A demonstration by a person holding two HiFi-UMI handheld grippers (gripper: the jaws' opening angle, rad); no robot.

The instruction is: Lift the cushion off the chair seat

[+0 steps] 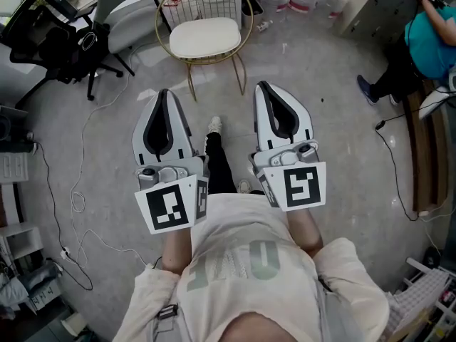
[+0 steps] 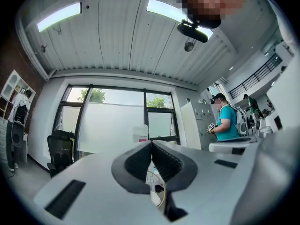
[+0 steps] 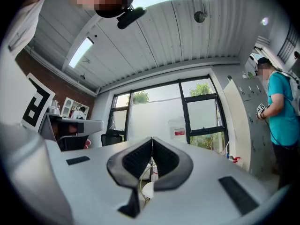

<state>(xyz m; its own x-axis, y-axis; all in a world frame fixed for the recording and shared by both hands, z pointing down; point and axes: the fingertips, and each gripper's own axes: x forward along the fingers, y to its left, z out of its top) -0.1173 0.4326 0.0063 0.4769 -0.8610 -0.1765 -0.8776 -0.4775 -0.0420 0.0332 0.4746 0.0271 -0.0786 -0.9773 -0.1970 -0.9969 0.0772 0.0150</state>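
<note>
- Well short of white cushion (image 1: 205, 37), flat on gold wire chair (image 1: 240, 73) seat; left gripper (image 1: 165, 92) and right gripper (image 1: 262, 85) both closed, empty.
- Risk: arriving unopened, shoving cushion off instead of gripping.

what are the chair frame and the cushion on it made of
Chair frame: probably metal rod, gold finish, bent into thin hoops and a wire grid. Cushion: white, matte, rounded edges suggest padded fabric or faux leather; cannot tell which.

Cushion (image 1: 205, 37) is white, chair (image 1: 201, 4) is gold. Left gripper (image 1: 165, 92) & right gripper (image 1: 262, 85) are white w/ black pads, b&w squares.
</note>
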